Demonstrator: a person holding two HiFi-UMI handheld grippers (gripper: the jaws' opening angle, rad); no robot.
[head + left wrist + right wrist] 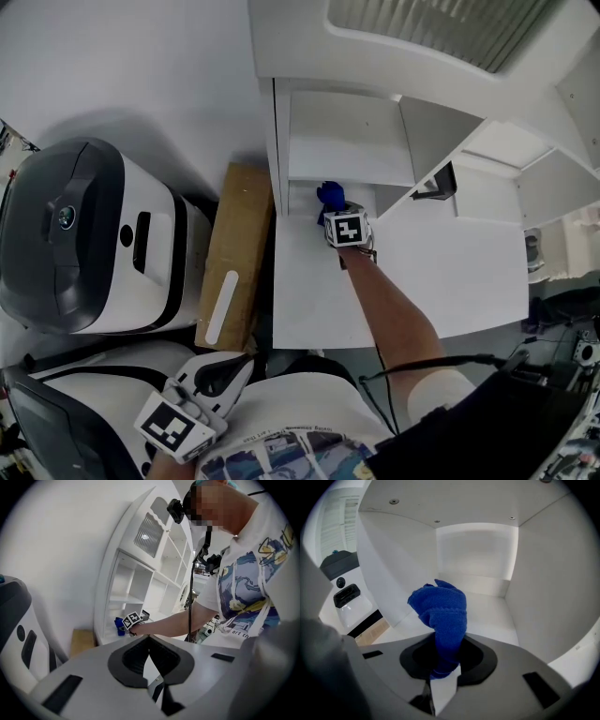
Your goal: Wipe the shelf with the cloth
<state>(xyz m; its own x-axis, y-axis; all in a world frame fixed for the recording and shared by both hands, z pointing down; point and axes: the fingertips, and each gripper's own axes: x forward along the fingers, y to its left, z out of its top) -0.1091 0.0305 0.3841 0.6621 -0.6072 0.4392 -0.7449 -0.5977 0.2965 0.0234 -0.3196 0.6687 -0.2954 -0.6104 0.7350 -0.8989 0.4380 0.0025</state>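
Note:
A blue cloth (329, 195) is bunched in my right gripper (339, 214), which is shut on it at the mouth of the lower left compartment of the white shelf (342, 150). In the right gripper view the cloth (440, 613) stands up out of the jaws of my right gripper (444, 665), just above the compartment floor (490, 613). My left gripper (234, 367) is held low by the person's torso, away from the shelf, shut with nothing in it. The left gripper view shows its jaws (149, 641) meeting, with the cloth (120, 625) far off.
A large white and black machine (89, 244) stands to the left. A cardboard box (239, 248) is wedged between it and the shelf's side wall. A dark object (438, 184) sits in the neighbouring compartment. A white panel (459, 277) stretches out to the right.

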